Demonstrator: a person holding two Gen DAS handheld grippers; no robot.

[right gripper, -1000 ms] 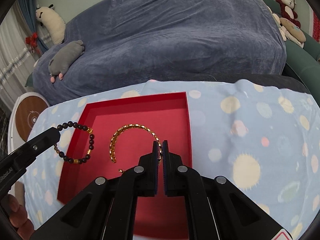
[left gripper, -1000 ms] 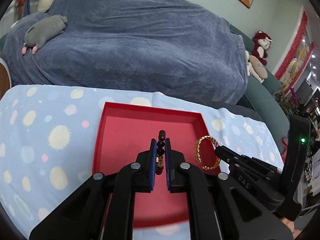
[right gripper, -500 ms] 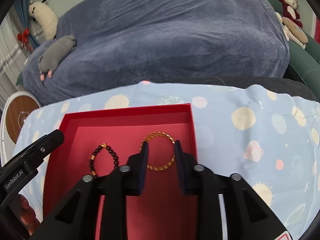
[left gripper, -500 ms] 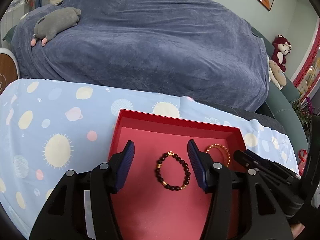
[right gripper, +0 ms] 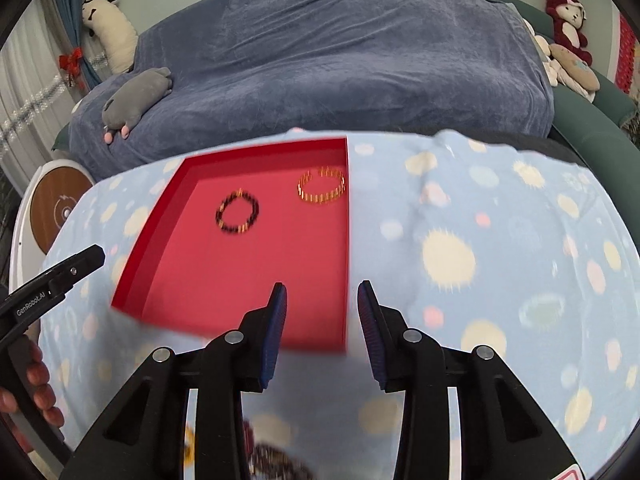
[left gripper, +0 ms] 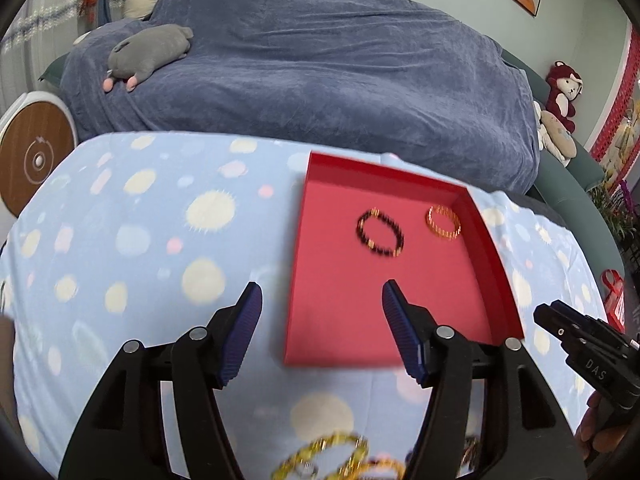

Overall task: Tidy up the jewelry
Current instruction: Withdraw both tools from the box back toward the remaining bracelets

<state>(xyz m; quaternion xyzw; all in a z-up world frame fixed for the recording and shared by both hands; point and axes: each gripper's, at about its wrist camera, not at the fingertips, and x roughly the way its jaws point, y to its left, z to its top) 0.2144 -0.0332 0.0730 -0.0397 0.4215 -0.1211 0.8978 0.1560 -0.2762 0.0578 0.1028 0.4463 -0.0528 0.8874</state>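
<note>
Two bracelets lie in the red tray (left gripper: 316,280) now: a dark beaded bracelet (left gripper: 380,232) and, well to its right near the wall, a gold bracelet (left gripper: 444,222). They're apart, not touching. Left gripper (left gripper: 320,332) hangs wide open and empty near the tray's front edge; right gripper (right gripper: 322,328) likewise parted, holding nothing. By my reckoning the job's only partway, because the left view catches more gold jewelry (left gripper: 332,460) on the spotted cloth (left gripper: 140,240) right under the tongs. The right view shows only a dark blurred heap (right gripper: 276,456) there, too smeared to identify.
</note>
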